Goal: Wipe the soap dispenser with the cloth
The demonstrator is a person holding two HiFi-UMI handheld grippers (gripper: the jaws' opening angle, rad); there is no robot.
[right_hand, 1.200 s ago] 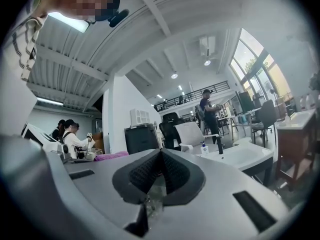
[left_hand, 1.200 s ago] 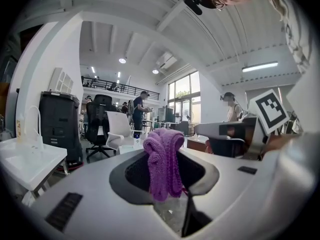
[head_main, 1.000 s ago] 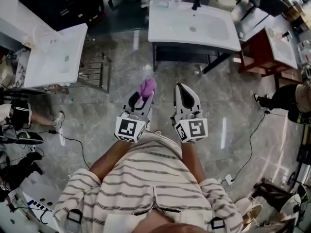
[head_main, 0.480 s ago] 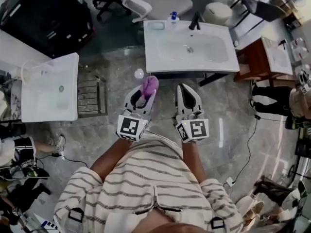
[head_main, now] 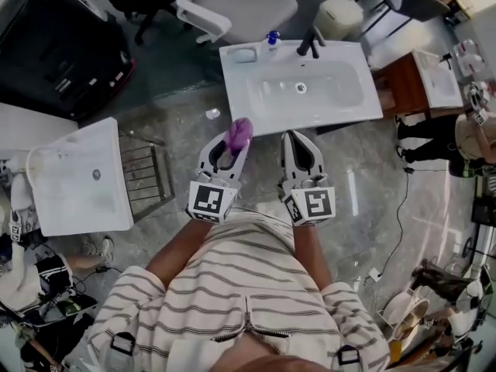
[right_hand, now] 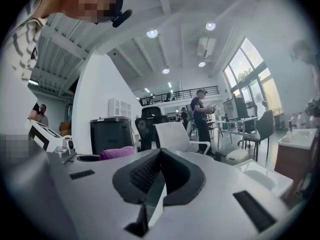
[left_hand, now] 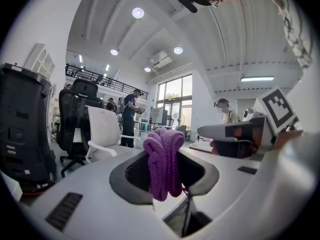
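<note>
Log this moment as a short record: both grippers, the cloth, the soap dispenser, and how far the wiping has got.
left gripper: shut on the purple cloth, which bunches up out of the jaws
right gripper: shut, nothing between the jaws
soap dispenser: blue-topped, upright at the back rim of the white sink, left of the black faucet
contact: neither gripper touches the dispenser
wiping: not yet begun

The cloth (left_hand: 164, 159) is a soft, ribbed purple knit, fuzzy and matt. The left gripper (head_main: 231, 147) and right gripper (right_hand: 159, 156) have smooth, matt, pale plastic shells with ridged black pads (right_hand: 137, 174). The basin (head_main: 240, 91) is glossy white. The floor (head_main: 372, 184) is polished, reflective, stone-look tile.
</note>
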